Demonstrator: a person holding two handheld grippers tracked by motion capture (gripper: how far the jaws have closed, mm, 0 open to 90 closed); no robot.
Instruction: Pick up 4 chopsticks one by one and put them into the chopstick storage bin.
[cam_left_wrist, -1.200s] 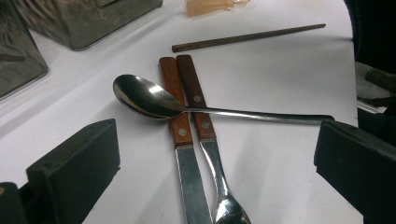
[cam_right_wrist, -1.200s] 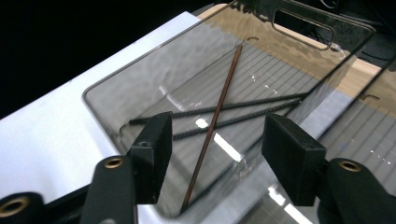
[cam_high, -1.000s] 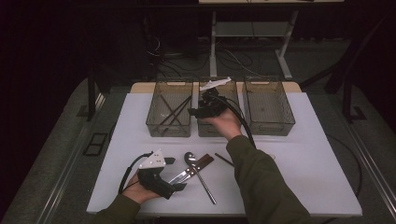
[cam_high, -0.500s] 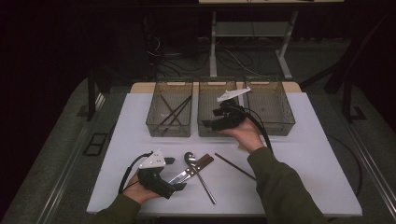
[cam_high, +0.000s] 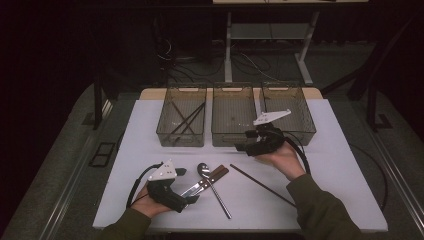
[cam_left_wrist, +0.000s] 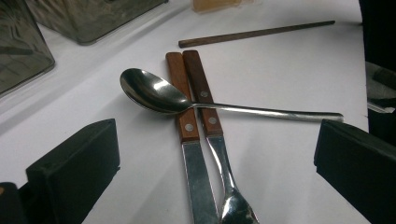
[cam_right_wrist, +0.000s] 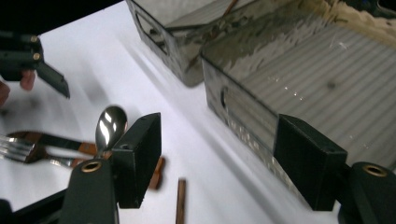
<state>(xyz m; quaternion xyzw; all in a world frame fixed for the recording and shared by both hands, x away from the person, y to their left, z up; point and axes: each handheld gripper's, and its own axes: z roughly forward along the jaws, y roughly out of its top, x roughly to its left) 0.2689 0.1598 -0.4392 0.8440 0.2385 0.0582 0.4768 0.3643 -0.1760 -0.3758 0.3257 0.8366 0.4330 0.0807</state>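
A: Noting the surface first. Seeing what under the left gripper (cam_high: 187, 186)?

B: Seeing a white table top (cam_high: 340, 165), bare and bright against a very dark room. Resting low on it, gaping wide, gripping nothing.

A: And lying ahead of those jaws?

B: Lying just ahead: spoon (cam_left_wrist: 231, 108), crossing over a wooden-handled knife (cam_left_wrist: 187, 126) and fork (cam_left_wrist: 212, 121) placed side by side, handles touching. Lying farther ahead, apart from all three: a single dark chopstick (cam_left_wrist: 257, 33).

A: Logging the right gripper (cam_high: 244, 141) now.

B: Hovering above the table, pointing toward the left gripper's side. Having just been opening; standing moderately wide, clamping nothing. Sitting just beside it, on its right-hand jaw side in the right gripper view: front wall of the middle bin (cam_high: 232, 136). Lying below and slightly behind the jaws: the chopstick. Showing off past the left-hand jaw: spoon, knife and fork.

A: Recording the rest of the bench?

B: Standing in a row beyond both grippers: left bin (cam_high: 180, 137), holding dark sticks (cam_high: 185, 117); middle bin; right bin (cam_high: 300, 127), just behind the right gripper. Beyond the table: grey floor (cam_high: 350, 75), metal table legs (cam_high: 228, 50), loose cables (cam_high: 250, 62), otherwise fading into black.
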